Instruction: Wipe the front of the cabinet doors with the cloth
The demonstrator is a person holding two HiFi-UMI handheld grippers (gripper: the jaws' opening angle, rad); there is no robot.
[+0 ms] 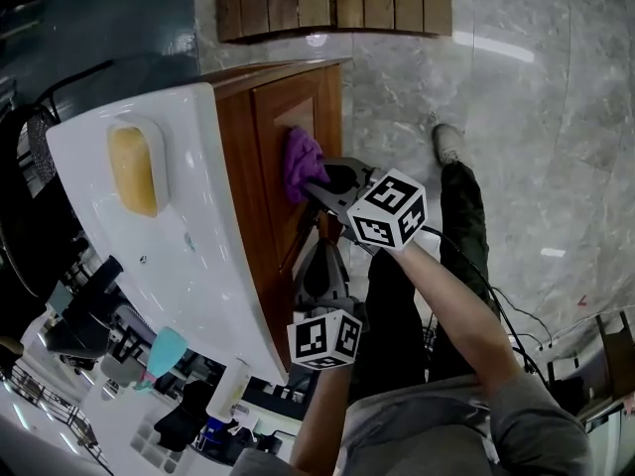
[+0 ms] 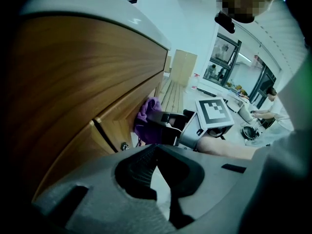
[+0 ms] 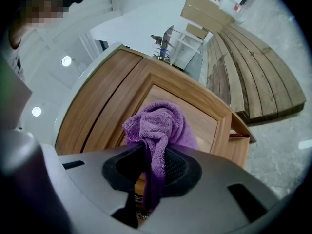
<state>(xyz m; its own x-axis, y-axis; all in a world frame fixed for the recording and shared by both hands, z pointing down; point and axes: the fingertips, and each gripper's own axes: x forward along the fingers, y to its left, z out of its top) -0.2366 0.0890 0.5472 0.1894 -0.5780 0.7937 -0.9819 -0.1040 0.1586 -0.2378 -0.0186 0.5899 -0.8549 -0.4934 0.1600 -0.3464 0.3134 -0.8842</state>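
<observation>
Your right gripper (image 1: 319, 182) clamps the purple cloth (image 1: 301, 160) against the cabinet door (image 1: 271, 127); your left gripper (image 2: 157, 152) is closed and empty.

In the head view the jaws of the left gripper (image 1: 319, 266) cannot be made out; the cloth (image 3: 161, 126) tail is buried inside the right gripper (image 3: 152, 172).

You stand on a glossy grey marble floor (image 1: 526, 97) streaked with reflected light; a slatted wooden platform (image 1: 332, 0) lies ahead, with dark-framed windows (image 2: 225, 52) beyond.
</observation>
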